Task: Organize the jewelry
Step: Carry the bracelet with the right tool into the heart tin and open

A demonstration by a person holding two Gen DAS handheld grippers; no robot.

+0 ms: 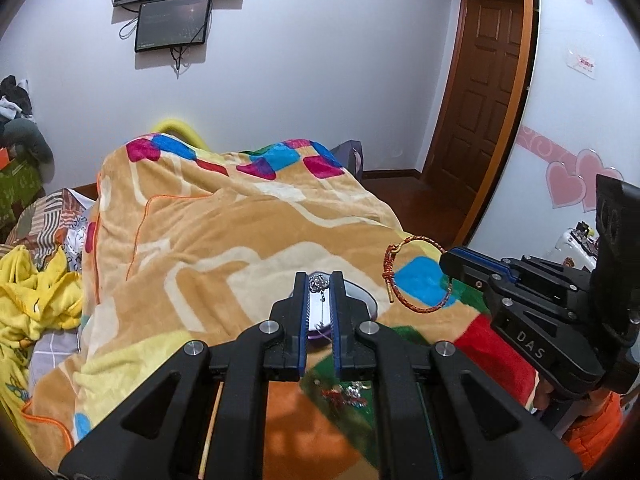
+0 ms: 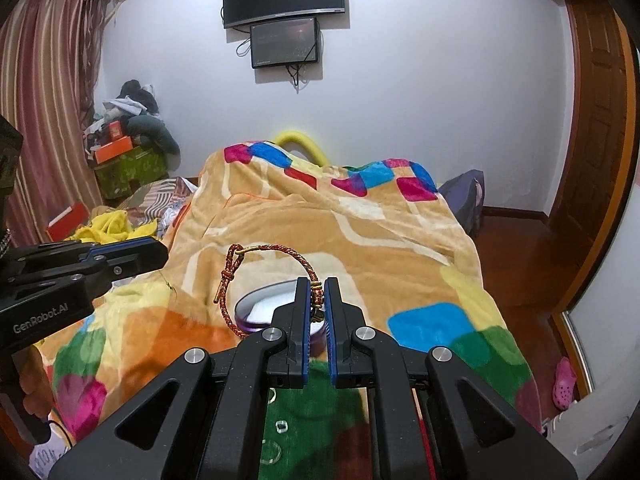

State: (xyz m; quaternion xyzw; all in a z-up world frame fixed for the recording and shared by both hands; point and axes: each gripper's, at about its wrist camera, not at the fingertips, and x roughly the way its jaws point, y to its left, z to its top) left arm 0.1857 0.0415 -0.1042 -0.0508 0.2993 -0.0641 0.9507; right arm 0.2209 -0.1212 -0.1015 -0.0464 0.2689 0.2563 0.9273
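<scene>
While both claws hover above a bed spread with a tan plush blanket (image 1: pixel 224 240) patterned in coloured blocks, each carries one piece of jewellery over a round purple dish (image 2: pixel 256 308) with a pale inside. The left claw (image 1: pixel 321 286) is nearly closed, pinching a thin silver chain necklace (image 1: pixel 319 285) whose gathered links bunch between its tips while a strand hangs straight down toward the dish. The right claw (image 2: pixel 317 290) is likewise clamped narrow on a braided red-and-gold cord bracelet (image 2: pixel 264 280), gripping it at its beaded section so the loop stands out to the side, clear of the blanket. Held aloft this way, both pieces appear poised for lowering into the dish, which looks empty so far, though the claws hide part of it. A few small trinkets (image 1: pixel 344 394) lie loose on the blanket nearer the cameras, apparently awaiting sorting.
</scene>
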